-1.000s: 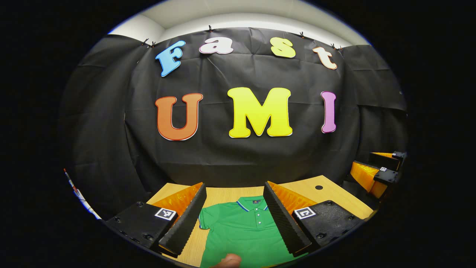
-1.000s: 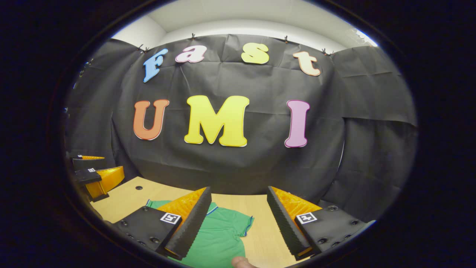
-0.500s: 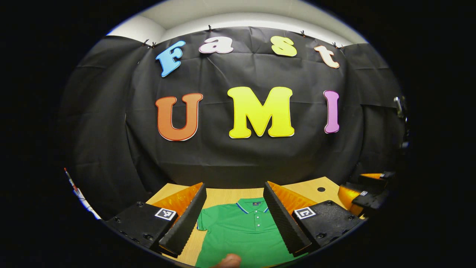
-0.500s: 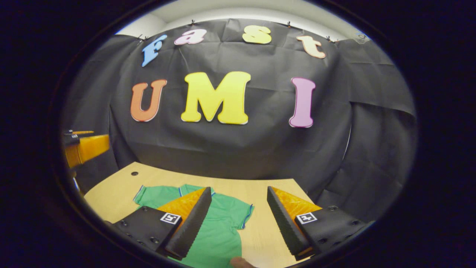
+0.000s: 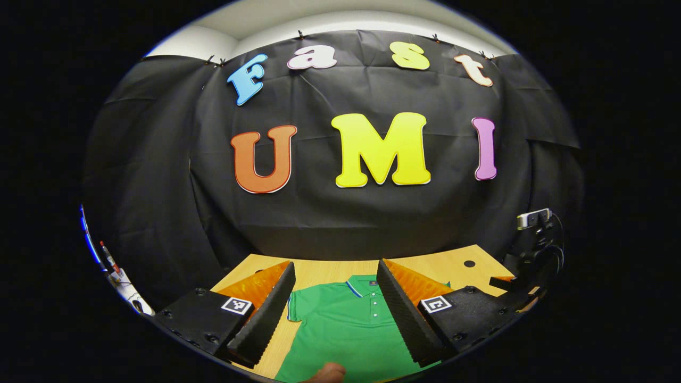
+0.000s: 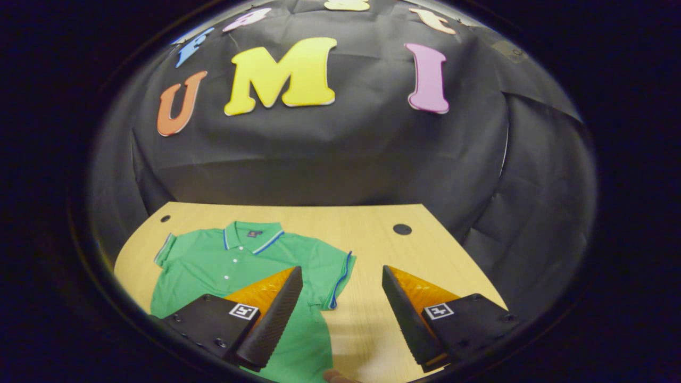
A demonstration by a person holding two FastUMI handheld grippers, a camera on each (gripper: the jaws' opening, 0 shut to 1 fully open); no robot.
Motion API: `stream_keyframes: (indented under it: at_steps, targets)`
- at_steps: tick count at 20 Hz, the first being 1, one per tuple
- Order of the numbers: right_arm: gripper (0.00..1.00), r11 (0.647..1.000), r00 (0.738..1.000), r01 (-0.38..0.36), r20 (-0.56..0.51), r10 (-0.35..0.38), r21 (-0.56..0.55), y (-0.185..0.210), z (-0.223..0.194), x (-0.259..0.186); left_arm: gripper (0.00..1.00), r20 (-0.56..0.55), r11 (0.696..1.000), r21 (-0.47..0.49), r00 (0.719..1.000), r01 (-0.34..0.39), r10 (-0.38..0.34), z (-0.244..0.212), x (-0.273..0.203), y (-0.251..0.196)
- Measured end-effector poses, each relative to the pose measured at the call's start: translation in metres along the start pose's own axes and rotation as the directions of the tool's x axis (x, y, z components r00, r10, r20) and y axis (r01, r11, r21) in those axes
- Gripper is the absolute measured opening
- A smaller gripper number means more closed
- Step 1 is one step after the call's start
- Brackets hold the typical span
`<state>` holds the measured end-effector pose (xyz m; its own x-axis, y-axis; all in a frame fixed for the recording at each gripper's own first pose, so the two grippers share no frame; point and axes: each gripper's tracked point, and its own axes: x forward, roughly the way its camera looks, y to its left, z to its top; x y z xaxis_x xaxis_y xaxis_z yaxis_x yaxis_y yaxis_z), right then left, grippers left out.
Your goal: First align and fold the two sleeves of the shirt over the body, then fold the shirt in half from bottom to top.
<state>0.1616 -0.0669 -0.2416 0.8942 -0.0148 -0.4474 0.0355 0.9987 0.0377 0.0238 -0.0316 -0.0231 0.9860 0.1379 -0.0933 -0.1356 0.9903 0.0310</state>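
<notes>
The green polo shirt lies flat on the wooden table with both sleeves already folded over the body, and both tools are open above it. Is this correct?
Not quite. The sleeves are not folded: in the right gripper view both spread out flat from the green polo shirt on the wooden table. The rest holds: the right tool and the left tool are open above it.

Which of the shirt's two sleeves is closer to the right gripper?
The sleeve with the blue-trimmed cuff, lying just past the right gripper between its fingers. The other sleeve lies across the shirt, by the far table edge.

Left gripper (image 5: 336,306), right gripper (image 6: 341,311): jaws spread wide.
</notes>
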Motion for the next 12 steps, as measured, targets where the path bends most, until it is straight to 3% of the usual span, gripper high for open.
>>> stream_keyframes:
  at_steps: [6, 12]
  targets:
    - [0.96, 0.999, 0.994, 0.033, -0.107, -0.032, 0.004, -0.004, -0.035, 0.08, 1.0, -0.035, 0.997, 0.042, 0.998, -0.058, 0.059, -0.017, -0.013, 0.005]
    - [0.97, 0.998, 0.98, 0.052, -0.19, -0.056, -0.029, 0.001, -0.062, 0.114, 1.0, -0.091, 0.992, 0.051, 0.989, -0.114, 0.118, -0.038, -0.026, 0.022]
